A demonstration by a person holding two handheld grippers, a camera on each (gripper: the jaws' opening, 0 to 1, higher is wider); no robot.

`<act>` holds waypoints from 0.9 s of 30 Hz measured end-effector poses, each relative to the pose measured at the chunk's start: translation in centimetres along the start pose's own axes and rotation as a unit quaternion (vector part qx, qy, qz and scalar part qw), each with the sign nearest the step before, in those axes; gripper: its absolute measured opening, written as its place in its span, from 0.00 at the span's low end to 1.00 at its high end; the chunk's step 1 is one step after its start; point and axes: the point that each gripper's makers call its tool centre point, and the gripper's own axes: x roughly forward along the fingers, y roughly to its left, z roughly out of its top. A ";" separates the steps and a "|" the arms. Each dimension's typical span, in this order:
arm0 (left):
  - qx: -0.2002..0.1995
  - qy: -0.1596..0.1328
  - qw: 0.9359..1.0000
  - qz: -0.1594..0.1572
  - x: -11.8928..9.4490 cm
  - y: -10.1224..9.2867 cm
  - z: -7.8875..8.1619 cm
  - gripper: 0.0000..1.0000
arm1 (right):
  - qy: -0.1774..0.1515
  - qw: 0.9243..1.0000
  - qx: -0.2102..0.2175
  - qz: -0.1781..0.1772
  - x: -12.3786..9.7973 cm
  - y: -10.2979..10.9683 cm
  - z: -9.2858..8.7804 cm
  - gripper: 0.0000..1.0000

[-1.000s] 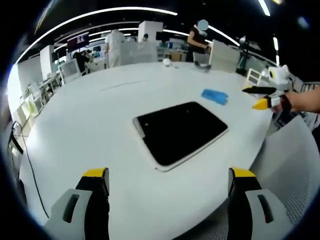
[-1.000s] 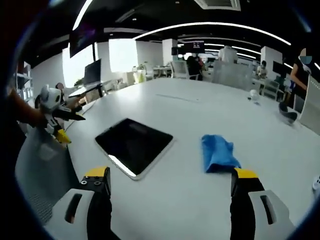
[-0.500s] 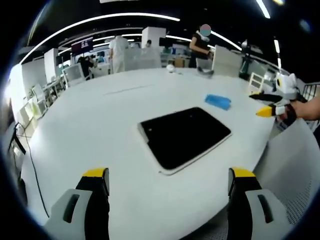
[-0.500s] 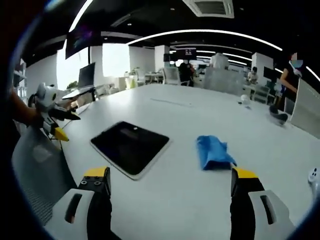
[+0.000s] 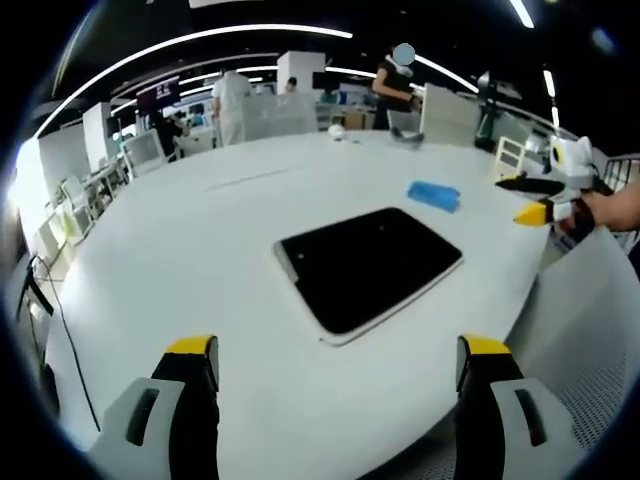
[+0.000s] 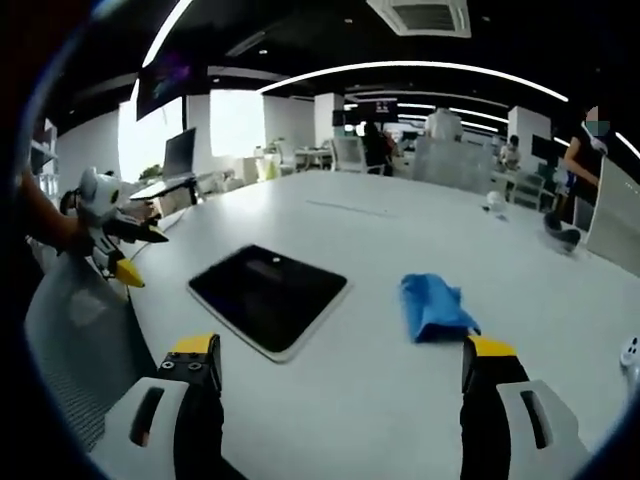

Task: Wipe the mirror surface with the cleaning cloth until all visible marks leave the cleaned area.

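A dark rectangular mirror with a pale rim lies flat on the round white table. Beyond it sits a crumpled blue cleaning cloth. My left gripper hovers open over the table's near edge, short of the mirror. In the right gripper view the mirror lies left of centre and the blue cloth right of it. My right gripper is open and empty, nearer than both. Each gripper appears in the other's view, the right gripper and the left gripper, both with jaws apart.
A grey mesh chair back stands at the table's edge; the same chair sits under the left gripper. Small objects lie at the far side of the table. People and desks stand beyond it.
Both views have swayed slightly with my hands. The mirror and cloth stay where they were, and both grippers remain open.
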 end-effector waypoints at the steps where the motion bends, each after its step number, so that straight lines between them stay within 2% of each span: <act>1: 0.000 -0.002 1.000 -0.001 0.0 0.0 0.0 0.99 | 0.000 1.000 0.000 0.002 0.0 0.1 0.0 1.00; 15: 0.006 -0.001 1.000 0.000 -0.2 0.1 -0.2 0.99 | 0.007 1.000 0.001 0.000 0.0 0.5 -0.3 1.00; 24: -0.008 0.003 1.000 -0.005 -0.1 0.3 -0.4 0.99 | 0.008 1.000 0.003 -0.011 -0.1 0.1 -0.4 1.00; 27: 0.003 0.006 1.000 -0.005 -0.1 0.1 -0.6 0.99 | 0.006 1.000 0.007 -0.010 -0.1 0.2 -0.4 1.00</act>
